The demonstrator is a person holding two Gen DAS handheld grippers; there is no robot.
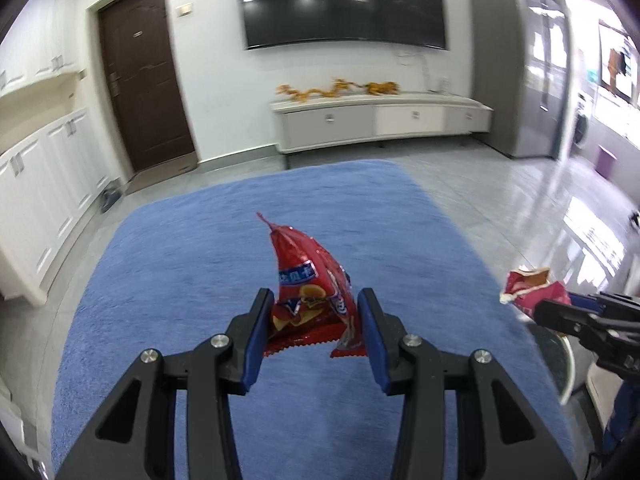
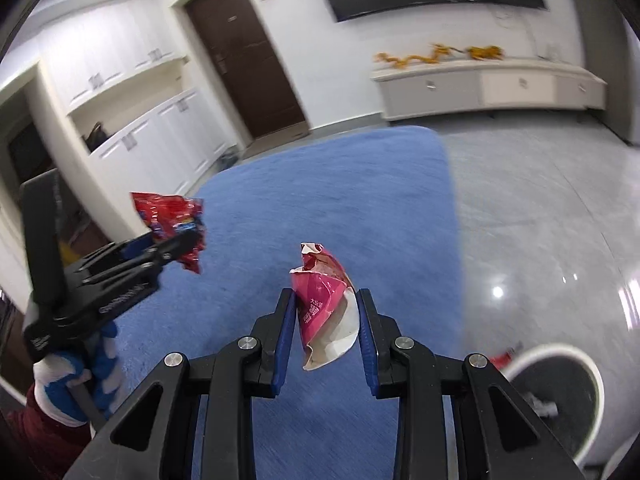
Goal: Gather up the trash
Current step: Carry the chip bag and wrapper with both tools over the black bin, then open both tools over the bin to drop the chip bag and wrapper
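Observation:
My left gripper is shut on a red chip bag, held up above the blue rug. The same bag and left gripper show at the left of the right wrist view. My right gripper is shut on a crumpled pink and white wrapper, also lifted off the rug. That wrapper and the right gripper appear at the right edge of the left wrist view. A white trash bin with a dark inside sits at lower right, some litter in it.
Grey tiled floor lies right of the rug. A low white TV cabinet with a wall screen above stands at the far wall. White cupboards and a brown door are to the left. A gloved hand holds the left gripper.

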